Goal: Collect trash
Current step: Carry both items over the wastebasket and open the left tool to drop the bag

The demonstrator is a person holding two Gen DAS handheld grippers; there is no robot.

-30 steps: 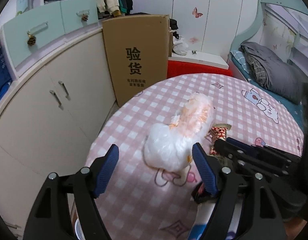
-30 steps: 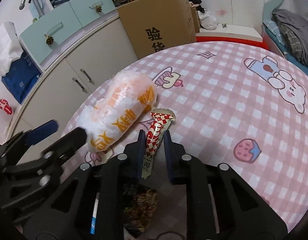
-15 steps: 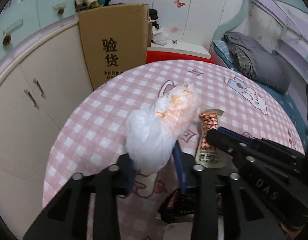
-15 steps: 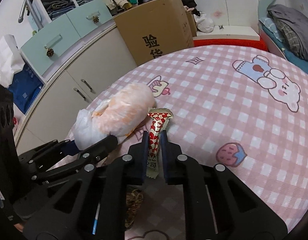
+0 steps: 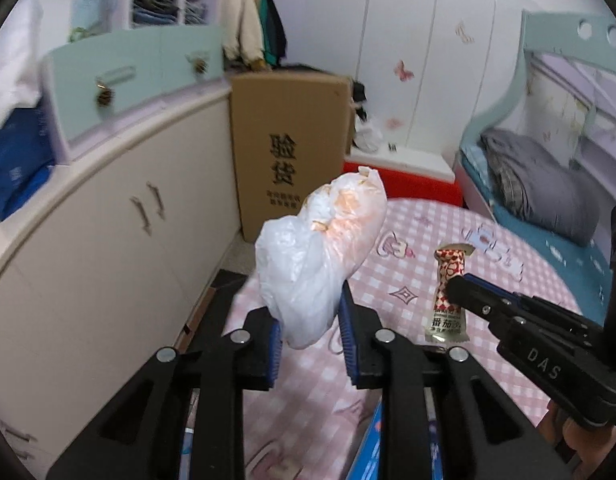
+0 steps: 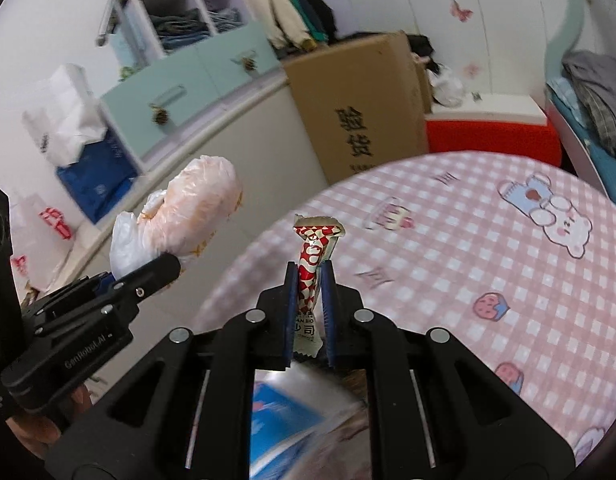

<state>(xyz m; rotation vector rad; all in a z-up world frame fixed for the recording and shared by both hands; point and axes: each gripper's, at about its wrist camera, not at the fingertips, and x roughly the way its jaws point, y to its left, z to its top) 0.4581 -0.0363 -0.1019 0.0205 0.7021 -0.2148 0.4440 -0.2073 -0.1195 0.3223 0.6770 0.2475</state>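
We are gripping a crumpled white plastic bag [image 5: 320,256] with the left gripper [image 5: 310,334], whose jaws are closing, the blue pads pressing on the bag's lower end from both sides. The bag, tinted orange toward its top, is sticking up and away from the fingers, clear of the round table [image 5: 520,280] and hanging over its left edge, with the floor showing beneath. In the right wrist view the same bag [image 6: 187,216] is showing out beyond the table's left edge, in front of the cream cabinet [image 6: 243,152].

We are clenching the right gripper [image 6: 308,308] on a red-and-white sauce packet [image 6: 311,264], the pads squeezing its middle. The packet is standing upright between the fingers, its torn top rising above them and its printed lower end hanging below, lifted off the pink checked tablecloth [image 6: 468,248] near the table's left edge. In the left wrist view the packet [image 5: 450,292] is appearing to the right of the bag, held at the tip of the right gripper's fingers [image 5: 480,300].

Below the grippers, blurred blue and dark wrappers [image 6: 283,428] are lying at the table's near edge.
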